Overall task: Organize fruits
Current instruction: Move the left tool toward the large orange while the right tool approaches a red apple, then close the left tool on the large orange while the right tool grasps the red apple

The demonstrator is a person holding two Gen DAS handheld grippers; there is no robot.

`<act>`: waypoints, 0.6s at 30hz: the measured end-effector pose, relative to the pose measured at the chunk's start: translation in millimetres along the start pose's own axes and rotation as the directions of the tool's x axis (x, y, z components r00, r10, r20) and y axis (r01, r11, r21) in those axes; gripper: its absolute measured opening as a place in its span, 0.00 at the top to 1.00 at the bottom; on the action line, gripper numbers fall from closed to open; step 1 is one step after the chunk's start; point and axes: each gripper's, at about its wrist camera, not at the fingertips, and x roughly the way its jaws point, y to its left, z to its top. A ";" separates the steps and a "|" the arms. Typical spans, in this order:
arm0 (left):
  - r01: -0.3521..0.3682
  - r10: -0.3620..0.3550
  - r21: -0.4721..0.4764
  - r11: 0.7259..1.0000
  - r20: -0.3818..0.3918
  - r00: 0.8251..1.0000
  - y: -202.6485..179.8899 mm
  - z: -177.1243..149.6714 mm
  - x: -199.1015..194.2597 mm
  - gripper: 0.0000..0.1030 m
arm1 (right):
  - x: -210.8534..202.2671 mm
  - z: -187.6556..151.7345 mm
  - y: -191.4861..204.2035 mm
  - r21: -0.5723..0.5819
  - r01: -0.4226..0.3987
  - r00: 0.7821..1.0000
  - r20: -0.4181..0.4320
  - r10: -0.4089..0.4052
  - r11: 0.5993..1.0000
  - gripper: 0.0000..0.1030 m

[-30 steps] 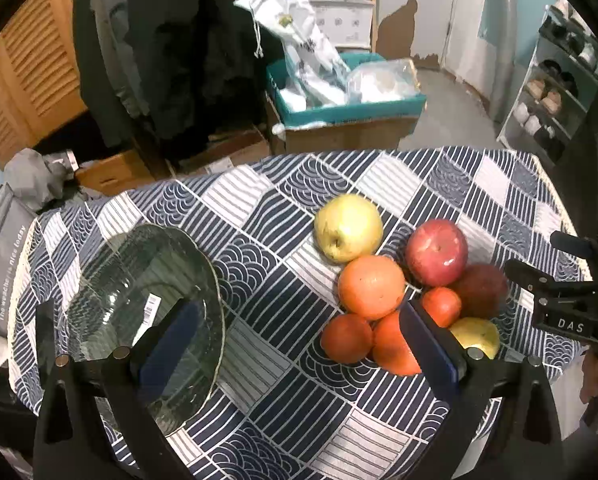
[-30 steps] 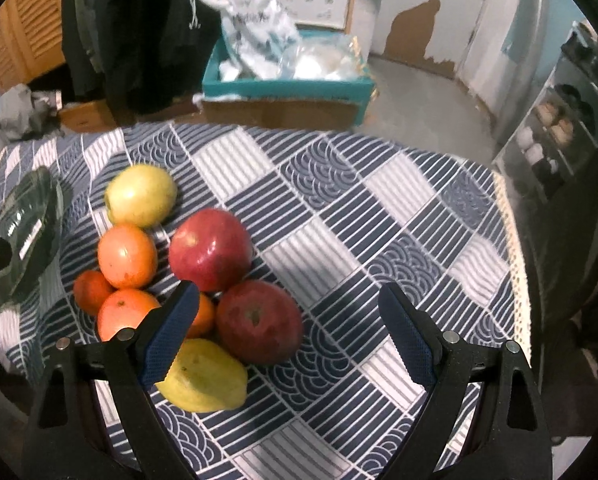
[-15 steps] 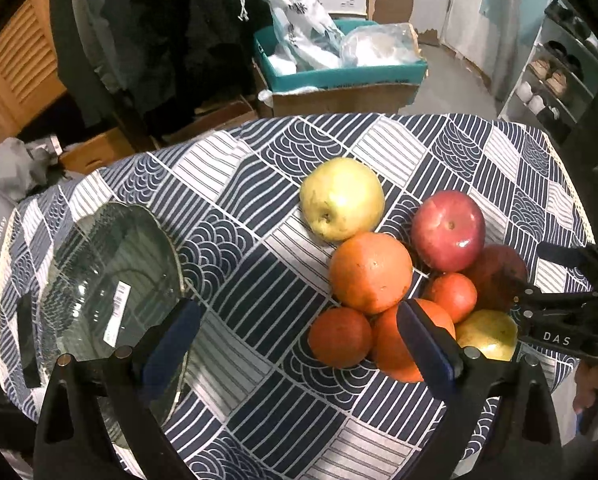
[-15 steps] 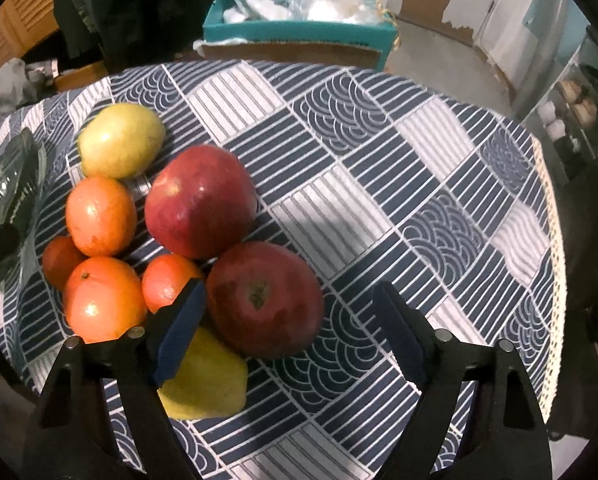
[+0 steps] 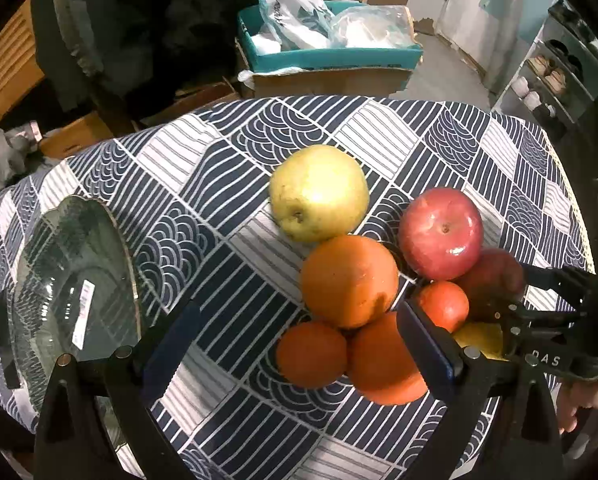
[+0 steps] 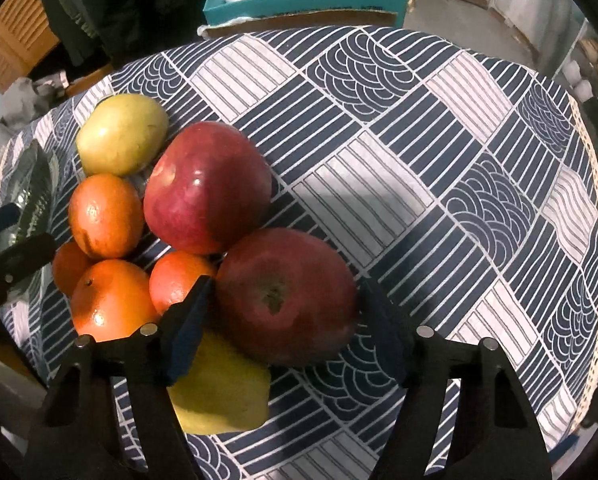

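Fruit lay heaped on the patterned tablecloth (image 5: 227, 184) in the left wrist view. A yellow-green apple (image 5: 319, 192) sat at the far side of the heap, stem pit turned toward the camera. Touching it on the near side was a large orange (image 5: 349, 280), and to the orange's right a shiny red apple (image 5: 441, 232) stood with its stem pit up. Nearer than the large orange lay a small orange (image 5: 311, 354) and another orange (image 5: 379, 360), partly behind a blue pad. The left gripper (image 5: 299, 354) held its fingers wide apart over the small orange, touching nothing. A clear glass bowl (image 5: 71, 284) sat well left of the large orange with bare cloth between; the cloth's far edge lay well beyond the yellow-green apple.

In the right wrist view, a dark red apple (image 6: 285, 294) lay with its stem pit facing the camera, touching the shiny red apple (image 6: 207, 186) and a lemon-yellow fruit (image 6: 223, 392) whose long axis ran left to right. The right gripper (image 6: 295, 336) had just been closing, its fingers standing either side of the dark red apple; whether the pads pressed it could not be told. Right of that apple the cloth lay bare out to the table's edge.
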 end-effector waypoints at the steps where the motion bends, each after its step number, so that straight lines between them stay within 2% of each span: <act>1: 0.006 -0.006 -0.001 1.000 -0.005 1.000 -1.0 1.1 1.8 0.03 | -0.1 0.0 -0.3 -0.004 0.000 1.000 0.002 0.000 1.000 0.29; 8: 0.022 -0.022 0.005 1.000 -0.024 0.999 -12.5 10.1 13.1 0.03 | -3.3 7.9 -16.9 0.003 0.082 0.995 0.053 -0.082 0.997 0.30; 18: 0.037 -0.037 0.007 0.999 -0.087 0.995 -17.9 14.7 39.4 0.04 | 3.6 17.6 -30.9 0.051 0.057 0.997 0.049 -0.059 0.997 0.29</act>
